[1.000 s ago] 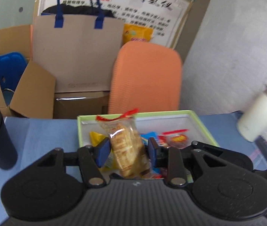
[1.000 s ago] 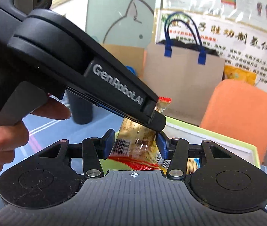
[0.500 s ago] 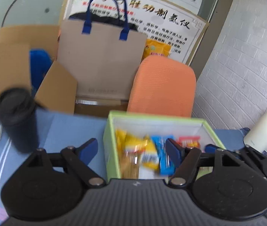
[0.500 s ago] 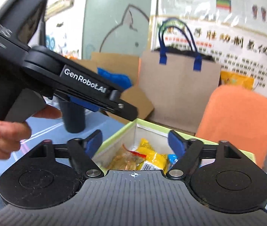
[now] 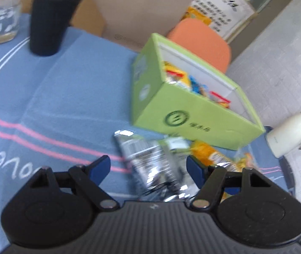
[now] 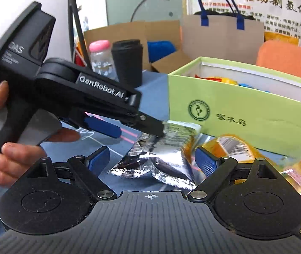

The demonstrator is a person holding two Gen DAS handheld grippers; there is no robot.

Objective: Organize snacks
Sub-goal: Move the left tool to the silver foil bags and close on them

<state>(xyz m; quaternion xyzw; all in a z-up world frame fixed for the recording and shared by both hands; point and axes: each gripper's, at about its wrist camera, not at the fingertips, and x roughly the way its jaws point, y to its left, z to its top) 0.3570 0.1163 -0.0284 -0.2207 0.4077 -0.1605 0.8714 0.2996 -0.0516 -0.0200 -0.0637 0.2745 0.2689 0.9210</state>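
Note:
A silver snack packet (image 5: 150, 163) lies on the blue cloth in front of the green box (image 5: 193, 118). My left gripper (image 5: 148, 166) is open and straddles it, with neither pad on it. In the right wrist view the same silver packet (image 6: 163, 156) lies between the opening jaws of my right gripper (image 6: 152, 159), and the pads stand clear of it. The left gripper (image 6: 133, 127), held by a hand (image 6: 12, 154), comes in from the left with one fingertip over the packet's far end. The green box (image 6: 235, 105) holds several packets (image 5: 193, 82). An orange packet (image 6: 235, 146) lies beside the silver one.
A black cup (image 5: 50, 17) and a pink-lidded bottle (image 5: 4, 10) stand at the far left of the cloth. A white kettle (image 5: 290, 135) is at the right edge. More packets (image 6: 298, 173) lie at the near right. An orange chair (image 5: 201, 42), paper bag (image 6: 220, 36) and cardboard boxes stand behind.
Both grippers held one clear biscuit packet above the box, then opened, and it now lies in the box. Both have since dropped to the packets lying in front of the box.

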